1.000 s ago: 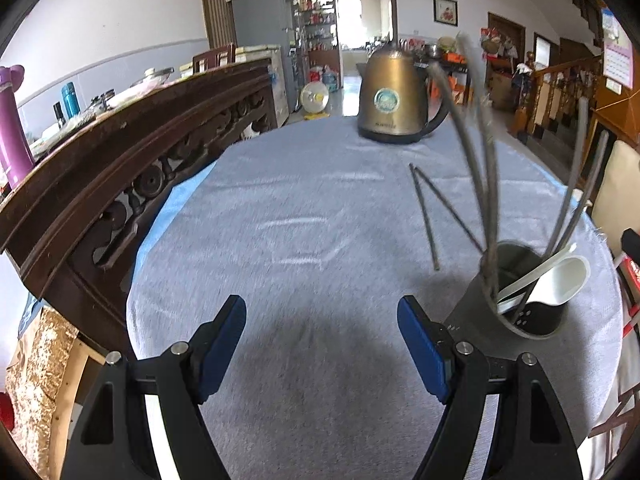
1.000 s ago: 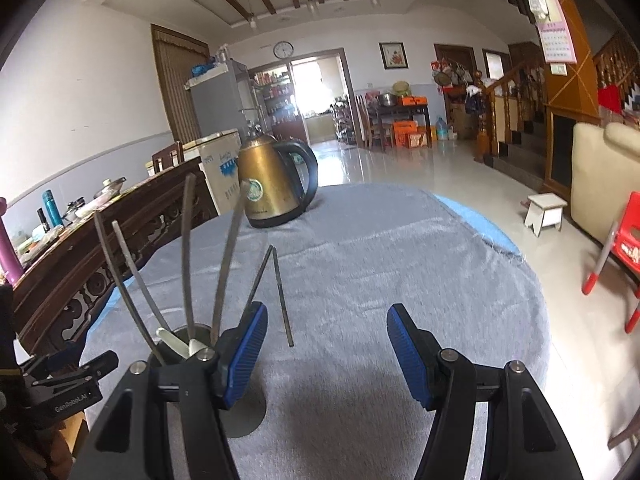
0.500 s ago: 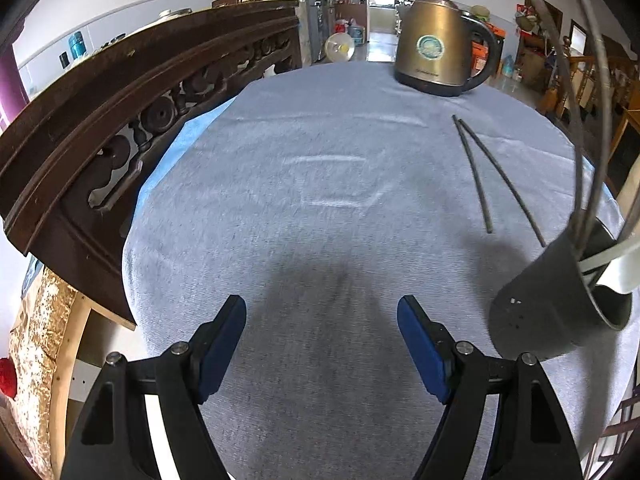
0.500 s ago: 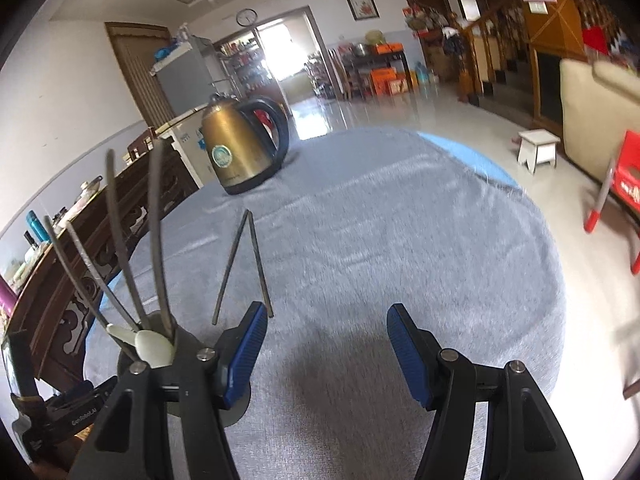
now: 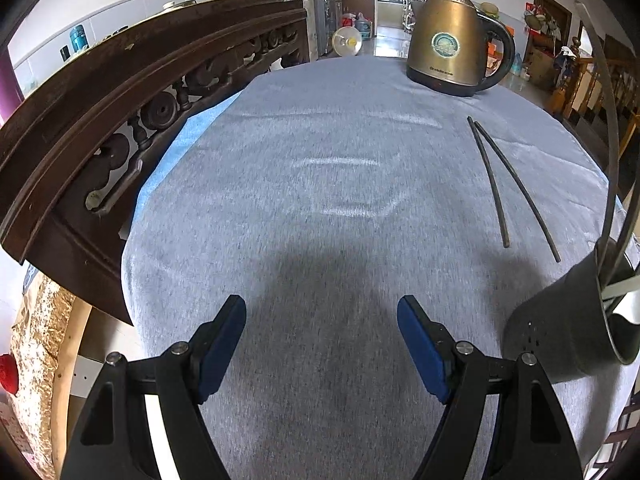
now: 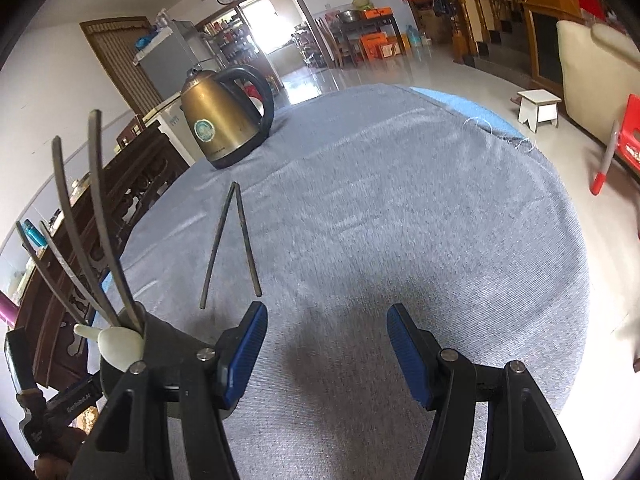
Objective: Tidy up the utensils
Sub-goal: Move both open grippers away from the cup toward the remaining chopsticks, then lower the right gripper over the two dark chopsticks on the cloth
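Two dark chopsticks lie in a narrow V on the grey tablecloth, also in the right wrist view. A dark utensil holder stands at the right, holding several chopsticks and white spoons; in the right wrist view it sits at lower left behind my left finger. My left gripper is open and empty, left of the holder. My right gripper is open and empty, just short of the loose chopsticks' near ends.
A brass electric kettle stands at the table's far side, also in the right wrist view. A carved dark wooden chair back borders the table's left edge. The round table drops off to the floor on the right.
Both grippers have tilted down and moved closer to the table. The holder has slid toward the right edge of the left wrist view. Both stay open.
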The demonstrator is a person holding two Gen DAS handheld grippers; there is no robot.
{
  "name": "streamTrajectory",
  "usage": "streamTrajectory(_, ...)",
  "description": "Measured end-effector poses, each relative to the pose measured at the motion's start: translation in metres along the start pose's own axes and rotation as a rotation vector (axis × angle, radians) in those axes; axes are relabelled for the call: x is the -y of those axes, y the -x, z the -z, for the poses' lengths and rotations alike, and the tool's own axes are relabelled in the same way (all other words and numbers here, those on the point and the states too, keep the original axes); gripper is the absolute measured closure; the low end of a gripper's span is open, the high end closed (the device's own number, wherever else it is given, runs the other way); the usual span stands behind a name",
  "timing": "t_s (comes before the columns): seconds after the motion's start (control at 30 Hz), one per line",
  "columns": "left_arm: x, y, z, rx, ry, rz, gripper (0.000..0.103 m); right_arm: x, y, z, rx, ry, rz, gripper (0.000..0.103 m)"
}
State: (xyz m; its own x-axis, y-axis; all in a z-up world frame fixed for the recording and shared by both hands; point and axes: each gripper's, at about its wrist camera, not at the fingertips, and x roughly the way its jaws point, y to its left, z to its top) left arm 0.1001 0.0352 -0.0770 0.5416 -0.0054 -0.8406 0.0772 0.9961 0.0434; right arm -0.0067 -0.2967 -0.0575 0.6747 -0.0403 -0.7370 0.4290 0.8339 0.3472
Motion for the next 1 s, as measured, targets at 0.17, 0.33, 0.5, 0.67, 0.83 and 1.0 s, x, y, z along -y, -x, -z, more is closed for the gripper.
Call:
streamTrajectory(0.17, 0.001, -0.003, -0.012, 0.001, -0.01, 0.007, 0.025, 0.003, -0.008, -0.005, -0.018, -0.013, -0.012, 0.038)
streamTrajectory(0.33, -0.003, -0.011, -0.037, 0.016, -0.007, 0.007, 0.025, 0.01, -0.017, -0.016, -0.021, -0.029, -0.018, 0.038)
streamTrajectory(0.5, -0.005, -0.025, -0.059, 0.01, 0.012, 0.03, 0.025, 0.026, -0.036, -0.034, -0.043, -0.082, -0.039, 0.04)
streamTrajectory(0.67, 0.002, -0.043, -0.077, -0.011, 0.009, 0.048, 0.025, 0.032, -0.064, -0.055, -0.082, -0.109, -0.091, 0.042)
streamTrajectory(0.83, 0.018, -0.053, -0.086, -0.015, -0.007, 0.065, 0.025, 0.009, -0.089, -0.071, -0.114, -0.04, -0.122, 0.046)
streamTrajectory(1.0, 0.028, -0.054, -0.097, 0.006, -0.021, 0.079, 0.025, -0.032, -0.121, -0.091, -0.15, 0.072, -0.169, 0.051)
